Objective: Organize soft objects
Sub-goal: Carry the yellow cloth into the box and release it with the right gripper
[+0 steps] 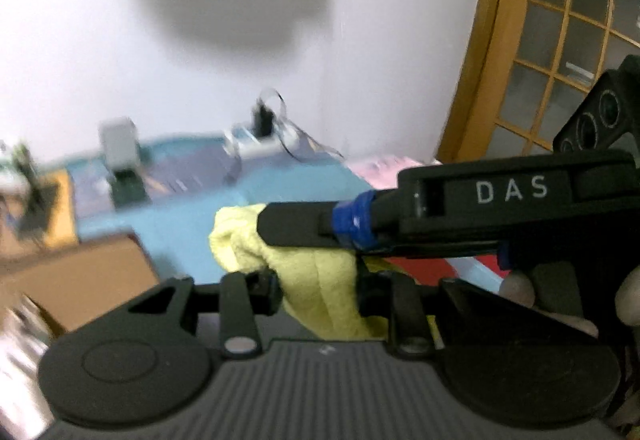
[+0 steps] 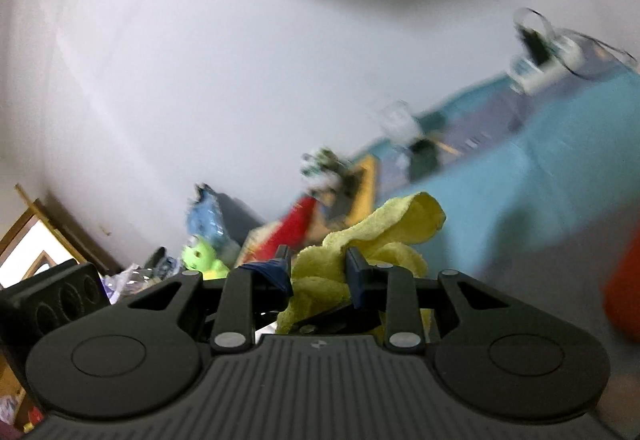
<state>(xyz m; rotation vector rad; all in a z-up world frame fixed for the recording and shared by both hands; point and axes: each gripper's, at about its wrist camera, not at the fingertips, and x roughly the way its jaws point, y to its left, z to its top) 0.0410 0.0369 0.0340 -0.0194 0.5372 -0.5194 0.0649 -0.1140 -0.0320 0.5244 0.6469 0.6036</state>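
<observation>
Two grippers, left [image 1: 318,290] and right [image 2: 318,274], both clamped on one yellow cloth [image 1: 320,280], which we hold aloft; uneven pulling could slip a corner free.

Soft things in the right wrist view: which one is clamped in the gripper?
The yellow towel, pinched in the right gripper; the green plush lies untouched beyond.

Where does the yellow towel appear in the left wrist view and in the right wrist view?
Left wrist view: yellow towel lower centre, clamped in the left gripper, under the right gripper's finger.
Right wrist view: lower centre, bunched in the right gripper.
Shared landmark: the blue bedcover behind it.
</observation>
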